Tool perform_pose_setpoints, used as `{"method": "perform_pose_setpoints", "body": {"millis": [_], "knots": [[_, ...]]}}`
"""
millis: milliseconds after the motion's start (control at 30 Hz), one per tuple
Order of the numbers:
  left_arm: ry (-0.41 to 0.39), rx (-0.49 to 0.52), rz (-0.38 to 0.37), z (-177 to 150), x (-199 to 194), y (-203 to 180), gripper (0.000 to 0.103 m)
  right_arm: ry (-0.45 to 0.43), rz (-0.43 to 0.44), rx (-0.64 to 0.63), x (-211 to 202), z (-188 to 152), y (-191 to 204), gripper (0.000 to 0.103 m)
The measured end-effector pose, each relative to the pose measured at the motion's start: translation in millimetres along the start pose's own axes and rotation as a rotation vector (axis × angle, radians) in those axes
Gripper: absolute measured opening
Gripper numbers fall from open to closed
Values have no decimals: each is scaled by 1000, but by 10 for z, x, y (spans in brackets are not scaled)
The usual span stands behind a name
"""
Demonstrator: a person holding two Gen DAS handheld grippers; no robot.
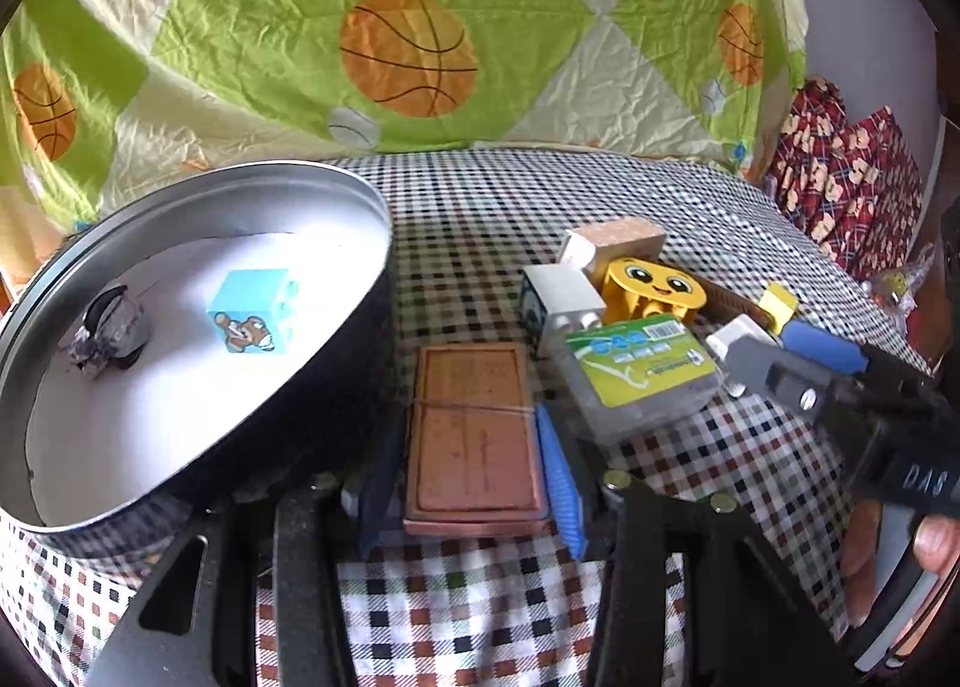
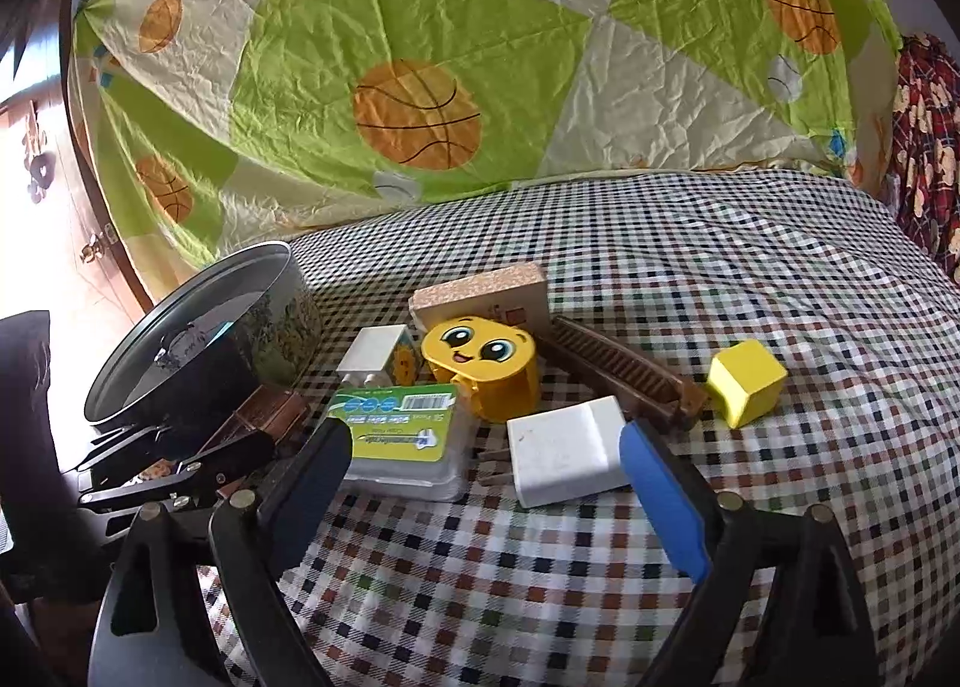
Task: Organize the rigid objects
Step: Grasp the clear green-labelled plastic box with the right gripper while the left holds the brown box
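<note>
My left gripper [image 1: 471,447] is shut on a flat copper-brown box [image 1: 474,435], its blue pads pressing the two long sides, just right of a round metal tin [image 1: 198,195]. Inside the tin lie a light blue bear block [image 1: 252,309] and a crumpled foil piece [image 1: 108,339]. My right gripper [image 2: 486,438] stands open, with a white adapter [image 2: 564,453] on the cloth between its fingertips, untouched. Around it lie a clear box with a green label [image 2: 402,435], a yellow smiley-face box [image 2: 480,357], a white block [image 2: 378,354], a cork-topped box [image 2: 480,291], a brown comb [image 2: 624,375] and a yellow cube [image 2: 747,381].
Everything rests on a checkered cloth [image 2: 720,279]. A green and cream quilt with basketballs [image 2: 414,111] rises behind it, and a red patterned fabric [image 1: 840,177] lies at the right. A person's fingers [image 1: 936,543] show at the right edge of the left wrist view.
</note>
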State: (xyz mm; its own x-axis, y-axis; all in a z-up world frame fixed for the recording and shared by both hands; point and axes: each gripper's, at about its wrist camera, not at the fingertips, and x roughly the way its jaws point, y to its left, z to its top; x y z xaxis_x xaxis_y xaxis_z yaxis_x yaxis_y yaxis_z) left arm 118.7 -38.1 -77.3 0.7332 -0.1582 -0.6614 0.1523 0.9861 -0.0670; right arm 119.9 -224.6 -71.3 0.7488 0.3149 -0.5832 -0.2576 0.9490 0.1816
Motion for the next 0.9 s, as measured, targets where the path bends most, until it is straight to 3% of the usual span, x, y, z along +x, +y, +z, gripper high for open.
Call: {"method": "perform_pose_setpoints", "body": {"millis": [200,500,733,900], "knots": [[-9,-46,21,-2,-15,88,44,96,-24,-102,272,-13,309,95],[-32,-94,35,-18,-55,171,44,123,-50,-73,417,99,261,95],[-30,-140,49,-26,-53,248,44,143,-76,-128,467,102,359,96],[-50,-162,19,-36,-94,296,44,139,-55,-136,443,101,386,96]]}}
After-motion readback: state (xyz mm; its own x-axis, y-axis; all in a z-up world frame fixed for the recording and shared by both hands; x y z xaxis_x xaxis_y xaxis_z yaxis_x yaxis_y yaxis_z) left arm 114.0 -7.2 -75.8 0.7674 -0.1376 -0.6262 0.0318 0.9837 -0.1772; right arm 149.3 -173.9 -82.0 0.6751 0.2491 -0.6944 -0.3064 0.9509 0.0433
